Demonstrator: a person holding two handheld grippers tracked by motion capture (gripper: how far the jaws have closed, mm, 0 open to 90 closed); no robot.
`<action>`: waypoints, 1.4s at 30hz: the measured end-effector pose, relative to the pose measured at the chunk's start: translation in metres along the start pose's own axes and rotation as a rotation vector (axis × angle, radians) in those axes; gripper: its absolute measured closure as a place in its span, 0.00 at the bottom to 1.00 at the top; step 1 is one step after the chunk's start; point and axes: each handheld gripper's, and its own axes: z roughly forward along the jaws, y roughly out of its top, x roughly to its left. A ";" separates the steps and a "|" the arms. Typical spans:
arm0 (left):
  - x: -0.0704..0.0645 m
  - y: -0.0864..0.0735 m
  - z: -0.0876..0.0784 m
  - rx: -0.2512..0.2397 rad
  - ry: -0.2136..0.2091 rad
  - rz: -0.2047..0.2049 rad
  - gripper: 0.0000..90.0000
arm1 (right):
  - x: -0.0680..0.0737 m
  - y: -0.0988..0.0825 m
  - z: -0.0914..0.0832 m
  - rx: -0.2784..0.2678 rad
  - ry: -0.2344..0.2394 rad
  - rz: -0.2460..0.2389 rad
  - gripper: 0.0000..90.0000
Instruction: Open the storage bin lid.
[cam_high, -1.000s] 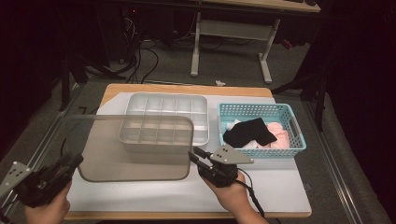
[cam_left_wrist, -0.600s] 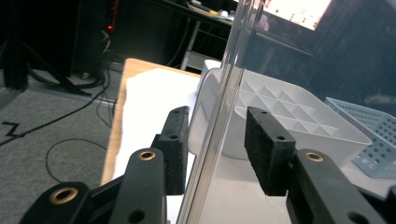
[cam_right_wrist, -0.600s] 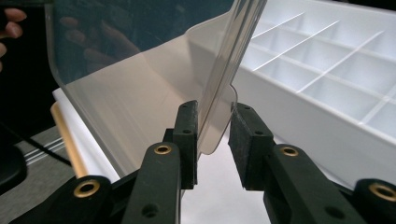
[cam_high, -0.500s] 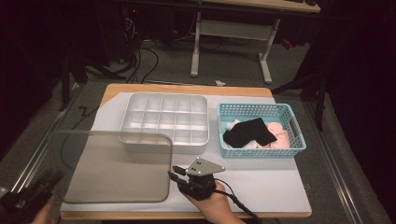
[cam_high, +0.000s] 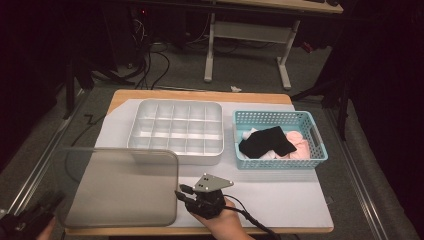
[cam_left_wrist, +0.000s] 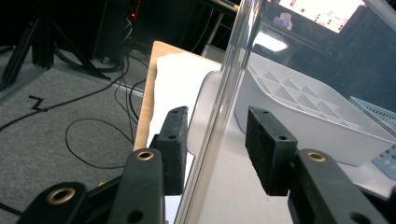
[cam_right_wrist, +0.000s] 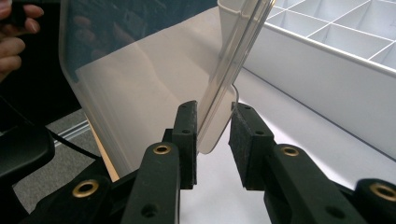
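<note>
A clear plastic lid (cam_high: 120, 187) hangs tilted over the table's near left corner, its far edge just above the front wall of the white compartment tray (cam_high: 175, 125). My left gripper (cam_high: 52, 200) is off the table's left front and holds the lid's left edge. In the left gripper view that edge (cam_left_wrist: 210, 140) runs between the pads of the left gripper (cam_left_wrist: 217, 112). My right gripper (cam_high: 179, 193) holds the lid's near right corner. In the right gripper view this corner (cam_right_wrist: 215, 130) sits between the pads of the right gripper (cam_right_wrist: 214, 106).
A turquoise basket (cam_high: 280, 119) at the right holds a black cloth (cam_high: 265, 142) and pink pieces (cam_high: 300, 149). White paper (cam_high: 280, 195) covers the wooden table. Beyond the table are desk legs and floor cables. The lid's left part overhangs the table edge.
Both grippers have carried the lid off the tray toward the near left and lower. The tray's compartments now lie uncovered.
</note>
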 end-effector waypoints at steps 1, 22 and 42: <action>0.000 -0.001 0.000 0.002 0.003 -0.002 0.66 | 0.000 0.000 0.001 0.002 -0.001 0.002 0.80; 0.017 -0.010 0.017 0.121 0.060 -0.018 0.65 | -0.010 -0.004 0.027 0.075 0.023 0.033 0.71; 0.019 -0.011 0.036 0.161 0.144 0.048 0.63 | -0.012 -0.014 0.048 0.124 0.002 0.030 0.62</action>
